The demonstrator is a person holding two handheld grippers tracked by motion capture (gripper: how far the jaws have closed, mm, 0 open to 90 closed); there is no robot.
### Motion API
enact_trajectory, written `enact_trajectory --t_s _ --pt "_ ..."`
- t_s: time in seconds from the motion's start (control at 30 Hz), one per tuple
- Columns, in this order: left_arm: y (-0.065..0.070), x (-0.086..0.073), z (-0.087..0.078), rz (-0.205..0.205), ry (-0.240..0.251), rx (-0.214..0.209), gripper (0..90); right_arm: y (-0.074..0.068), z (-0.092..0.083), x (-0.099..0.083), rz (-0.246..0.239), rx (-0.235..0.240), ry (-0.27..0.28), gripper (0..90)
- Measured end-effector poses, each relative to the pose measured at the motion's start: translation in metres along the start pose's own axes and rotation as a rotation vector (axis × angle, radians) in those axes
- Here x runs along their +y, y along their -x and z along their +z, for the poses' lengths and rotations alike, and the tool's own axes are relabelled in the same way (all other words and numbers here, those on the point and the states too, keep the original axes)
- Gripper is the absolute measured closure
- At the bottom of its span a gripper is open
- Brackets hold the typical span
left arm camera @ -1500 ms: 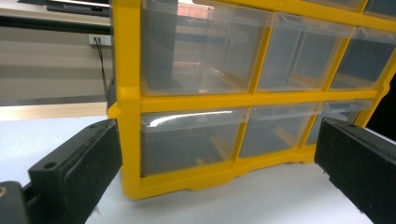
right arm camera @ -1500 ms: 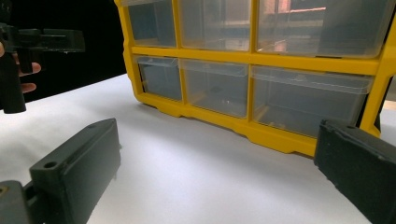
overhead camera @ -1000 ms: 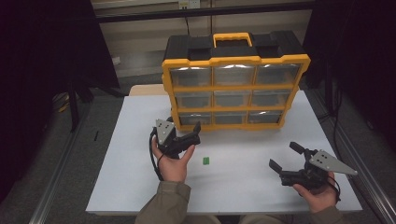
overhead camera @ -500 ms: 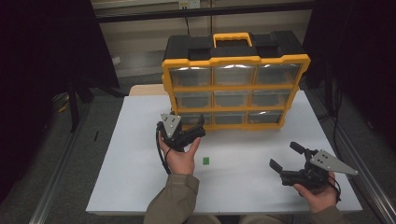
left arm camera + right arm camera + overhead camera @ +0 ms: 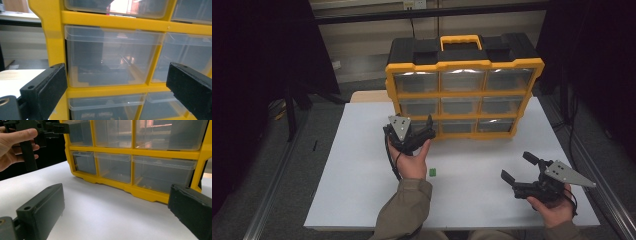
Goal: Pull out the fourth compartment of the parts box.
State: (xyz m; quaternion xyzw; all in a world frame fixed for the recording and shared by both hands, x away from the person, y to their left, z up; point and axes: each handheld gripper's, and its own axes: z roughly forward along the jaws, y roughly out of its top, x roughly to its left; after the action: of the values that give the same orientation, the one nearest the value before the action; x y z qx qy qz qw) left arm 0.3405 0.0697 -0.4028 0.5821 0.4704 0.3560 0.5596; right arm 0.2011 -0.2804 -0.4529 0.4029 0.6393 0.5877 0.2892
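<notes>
A yellow and black organiser [image 5: 464,65] with clear drawers stands at the back of the white table [image 5: 362,165]. My left gripper [image 5: 430,127] is held up close to its left column, open and holding nothing. In the left gripper view the jaws stand wide apart on either side of the middle-row left drawer [image 5: 110,57], and the gripper [image 5: 117,87] is not touching it. My right gripper [image 5: 516,166] hovers low over the table's front right, open and holding nothing. In the right gripper view it [image 5: 116,212] faces the organiser's lower drawers [image 5: 112,167].
A small green piece [image 5: 432,173] lies on the table just right of the left wrist. The other hand with its gripper [image 5: 37,130] shows at the top left of the right gripper view. Metal rails [image 5: 607,200] run along the table's sides.
The left gripper has moved forward and slightly right, up to the organiser's left drawers. The right gripper has stayed almost still.
</notes>
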Motion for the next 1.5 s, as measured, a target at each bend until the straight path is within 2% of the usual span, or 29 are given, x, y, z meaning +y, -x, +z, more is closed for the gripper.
enact_trajectory --t_s 0.1,0.17,0.3,0.33,0.37,0.4,0.47,0.5,0.53,0.57,0.6,0.63,0.67,0.73,0.77,0.83,0.9,0.97,1.0,1.03,1.07,1.13,1.4,1.43,1.5 --pt "-0.001 0.001 0.001 0.007 0.0 0.009 4.8 0.0 0.0 0.0 0.0 0.001 0.0 0.6" --pt "0.0 0.001 0.004 -0.021 0.01 0.013 5.2 0.0 0.0 0.0 0.0 0.002 0.001 0.6" --pt "0.0 0.002 0.005 -0.029 0.001 -0.002 5.5 0.0 0.0 0.0 0.008 0.004 0.006 0.6" --pt "0.001 0.002 0.007 -0.07 0.015 -0.01 5.5 0.0 0.0 0.0 0.008 0.004 0.006 0.6" --pt "0.001 0.002 0.007 -0.072 0.013 -0.008 6.3 0.0 0.0 0.0 0.014 0.003 0.01 0.6" --pt "0.001 0.002 0.008 -0.091 0.007 -0.029 6.3 0.0 0.0 0.0 0.014 0.003 0.01 0.6" --pt "0.001 0.002 0.009 -0.142 0.01 -0.036 7.3 0.0 0.0 0.0 0.014 0.003 0.008 0.6" --pt "0.002 0.001 0.009 -0.184 0.006 -0.052 8.1 0.0 0.0 0.0 0.013 0.002 0.009 0.6" --pt "0.002 0.001 0.009 -0.184 0.006 -0.052 8.4 0.0 0.0 0.0 0.016 0.004 0.009 0.6" --pt "0.004 0.001 0.011 -0.251 0.006 -0.068 8.6 0.0 0.0 0.0 0.014 0.003 0.01 0.6" --pt "0.004 0.001 0.011 -0.251 0.006 -0.068 8.6 0.0 0.0 0.0 0.014 0.003 0.01 0.6" --pt "0.004 0.0 0.012 -0.302 0.011 -0.067 8.8 0.0 0.0 0.0 0.014 0.0 0.009 0.6" --pt "0.004 0.0 0.012 -0.302 0.011 -0.067 9.0 0.0 0.0 0.0 0.014 0.0 0.009 0.6" --pt "0.006 0.001 0.014 -0.371 0.008 -0.074 10.6 0.0 0.0 0.001 0.016 0.004 0.01 0.6" --pt "0.007 0.001 0.016 -0.412 0.027 -0.071 11.0 0.0 0.0 0.001 0.016 0.005 0.01 0.6" --pt "0.006 0.0 0.016 -0.42 0.016 -0.075 11.8 0.0 0.0 0.001 0.015 -0.001 0.01 0.6" --pt "0.01 0.002 0.019 -0.487 0.037 -0.075 12.1 0.0 0.0 0.001 0.015 -0.002 0.008 0.6" --pt "0.01 0.001 0.018 -0.502 0.03 -0.087 13.5 0.0 -0.001 0.001 0.01 0.001 0.007 0.6" --pt "0.011 0.0 0.019 -0.547 0.041 -0.096 14.1 0.001 -0.001 0.001 0.006 0.01 0.005 0.6" --pt "0.014 -0.001 0.021 -0.613 0.071 -0.092 14.4 0.001 -0.001 0.001 0.005 0.01 0.006 0.6" --pt "0.014 -0.002 0.021 -0.631 0.077 -0.088 15.3 0.001 -0.001 0.001 0.005 0.01 0.007 0.6" --pt "0.013 -0.004 0.02 -0.633 0.079 -0.099 17.3 0.001 -0.001 0.001 0.005 0.011 0.006 0.6" --pt "0.014 -0.005 0.023 -0.778 0.124 -0.106 22.5 0.001 0.0 0.001 0.005 0.013 0.006 0.6" --pt "0.013 -0.006 0.023 -0.762 0.126 -0.11 23.7 0.001 0.0 0.001 0.005 0.014 0.006 0.6" --pt "0.014 -0.006 0.023 -0.768 0.14 -0.108 27.9 0.001 0.0 0.001 0.005 0.013 0.006 0.6"
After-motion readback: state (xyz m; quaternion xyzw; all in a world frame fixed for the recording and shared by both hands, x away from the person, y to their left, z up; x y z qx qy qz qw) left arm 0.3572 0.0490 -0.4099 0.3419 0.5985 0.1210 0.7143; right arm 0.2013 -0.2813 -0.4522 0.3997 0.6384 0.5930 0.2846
